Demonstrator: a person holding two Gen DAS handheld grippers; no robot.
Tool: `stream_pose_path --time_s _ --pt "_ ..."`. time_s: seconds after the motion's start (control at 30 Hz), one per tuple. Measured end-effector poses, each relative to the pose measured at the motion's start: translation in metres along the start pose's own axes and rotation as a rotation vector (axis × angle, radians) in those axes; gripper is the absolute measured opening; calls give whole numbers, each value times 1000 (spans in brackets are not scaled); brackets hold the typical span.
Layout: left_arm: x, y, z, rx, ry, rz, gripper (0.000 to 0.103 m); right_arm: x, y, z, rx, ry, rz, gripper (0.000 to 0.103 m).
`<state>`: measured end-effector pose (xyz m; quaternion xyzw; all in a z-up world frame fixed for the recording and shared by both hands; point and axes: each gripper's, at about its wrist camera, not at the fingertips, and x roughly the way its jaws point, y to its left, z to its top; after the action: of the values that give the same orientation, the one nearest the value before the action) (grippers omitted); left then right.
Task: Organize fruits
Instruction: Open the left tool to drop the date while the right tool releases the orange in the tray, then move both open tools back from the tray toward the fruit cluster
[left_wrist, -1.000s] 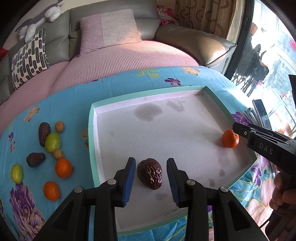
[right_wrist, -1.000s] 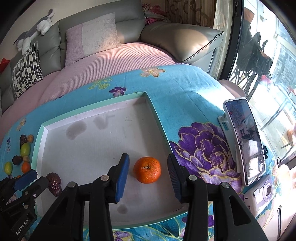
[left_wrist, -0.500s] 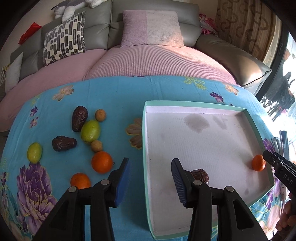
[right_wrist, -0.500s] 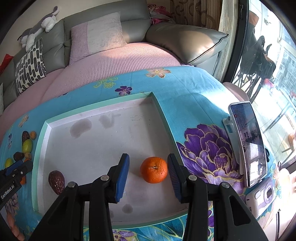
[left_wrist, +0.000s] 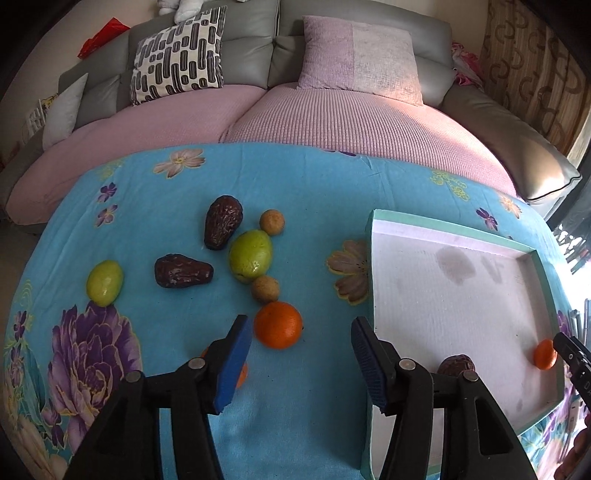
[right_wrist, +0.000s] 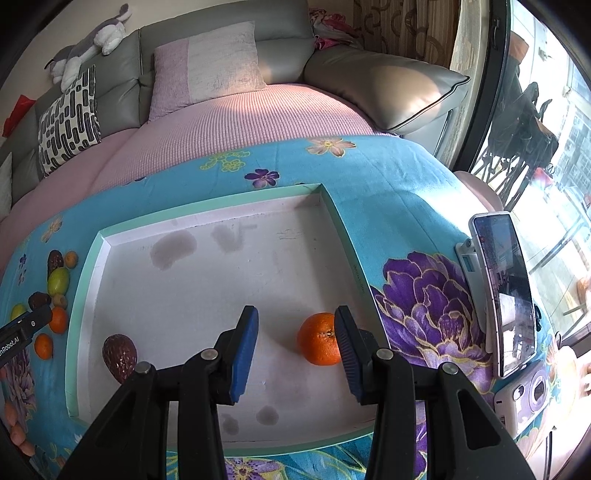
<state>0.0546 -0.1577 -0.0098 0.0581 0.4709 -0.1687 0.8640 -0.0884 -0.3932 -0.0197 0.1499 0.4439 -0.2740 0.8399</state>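
Daylight floods in from the window (right_wrist: 546, 122) on the right, where the glass is blown out to near white. A warm patch of sun lies on the pink sofa seat (right_wrist: 258, 114) and glints off the grey leather cushion (right_wrist: 388, 92). The blue floral cloth (left_wrist: 295, 184) is evenly lit and bright. Soft shadows fall to the left of the orange (right_wrist: 320, 343) inside the white tray (right_wrist: 207, 295), whose floor shows dull grey stains. Both views bend strongly: straight tray rims curve, and the corners go black with vignetting. Focus is sharp at centre; the far edges smear slightly.
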Motion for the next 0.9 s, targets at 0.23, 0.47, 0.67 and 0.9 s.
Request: stream_pose_path --time_s 0.23,0.47,0.67,0.9 --pt "4 0 -1 10 5 28 76 2 1 -1 -5 4 -1 49" --pt "6 2 -2 11 5 49 83 4 3 -1 -18 6 -3 65" --pt "5 2 -3 22 -1 74 94 5 4 -2 -20 1 -6 82" --pt "4 2 -4 40 -23 98 103 5 4 -3 -30 -14 -5 96"
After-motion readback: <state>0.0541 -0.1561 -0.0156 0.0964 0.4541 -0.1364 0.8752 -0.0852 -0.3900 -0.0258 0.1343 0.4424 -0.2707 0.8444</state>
